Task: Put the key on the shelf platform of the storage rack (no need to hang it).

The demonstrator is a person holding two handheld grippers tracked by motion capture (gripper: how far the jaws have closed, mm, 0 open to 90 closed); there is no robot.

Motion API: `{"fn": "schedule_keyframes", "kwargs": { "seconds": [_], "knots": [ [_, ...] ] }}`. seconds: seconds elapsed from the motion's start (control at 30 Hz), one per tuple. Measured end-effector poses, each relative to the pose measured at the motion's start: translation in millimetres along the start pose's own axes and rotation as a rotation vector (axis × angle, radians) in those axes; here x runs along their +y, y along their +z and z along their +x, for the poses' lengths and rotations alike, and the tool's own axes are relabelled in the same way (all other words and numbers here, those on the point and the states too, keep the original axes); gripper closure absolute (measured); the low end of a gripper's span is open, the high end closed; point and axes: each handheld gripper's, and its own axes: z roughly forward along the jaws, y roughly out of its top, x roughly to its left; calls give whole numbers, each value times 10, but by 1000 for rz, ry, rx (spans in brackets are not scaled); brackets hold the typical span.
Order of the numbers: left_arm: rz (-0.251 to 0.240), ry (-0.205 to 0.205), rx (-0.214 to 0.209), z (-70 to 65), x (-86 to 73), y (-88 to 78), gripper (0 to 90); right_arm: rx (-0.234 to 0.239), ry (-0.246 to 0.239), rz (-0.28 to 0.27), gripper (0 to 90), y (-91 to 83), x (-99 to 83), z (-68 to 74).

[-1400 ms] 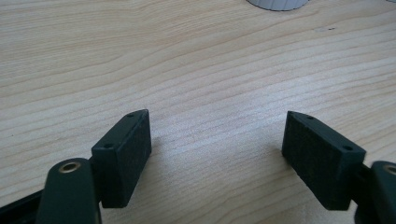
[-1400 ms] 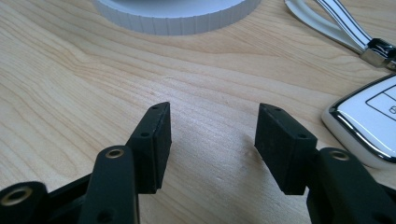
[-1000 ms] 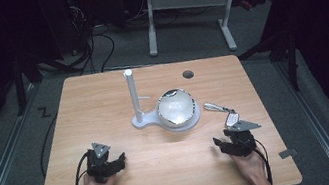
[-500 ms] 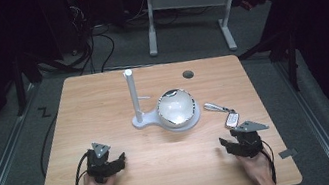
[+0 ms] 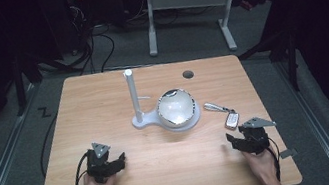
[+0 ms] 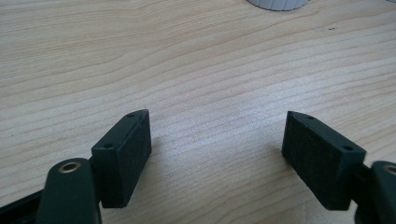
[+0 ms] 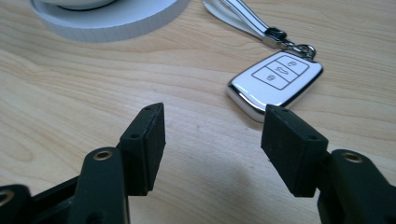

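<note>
Bare light wooden tabletop lies open at left; white round-based post stand and white key fob obstruct centre-right.

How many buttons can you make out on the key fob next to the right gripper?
3, in a row along the face of the key fob, from its ring end toward the right gripper. Its underside is hidden.
</note>
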Motion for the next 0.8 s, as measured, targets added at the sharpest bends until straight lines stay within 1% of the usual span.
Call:
{"fn": "schedule_keyframes", "kwargs": {
  "seconds": [0.1,0.13,0.17,0.23,0.27,0.3,0.5,0.53,0.57,0.8],
  "knots": [
    [0,1,-1,1,0,0,243,-9,15,0,386,12,7,-34],
    [1,2,-1,1,0,0,243,-9,23,2,381,19,8,-53],
    [0,1,0,0,0,0,243,-13,44,8,373,37,9,-94],
    [-1,0,1,0,1,0,243,-16,62,10,366,59,12,-136],
    [-1,0,1,0,1,0,243,-16,62,10,366,59,12,-136],
    [-1,0,0,0,1,0,243,-18,76,12,357,79,21,-171],
    [-1,1,1,1,1,0,243,-34,83,13,342,113,107,-218],
    [0,2,-1,1,0,0,242,-35,96,16,331,127,136,-242],
    [-1,0,1,0,0,0,243,-36,99,21,330,139,150,-253],
    [-1,0,1,0,0,0,243,-47,103,18,318,184,231,-288]
  ]
}}
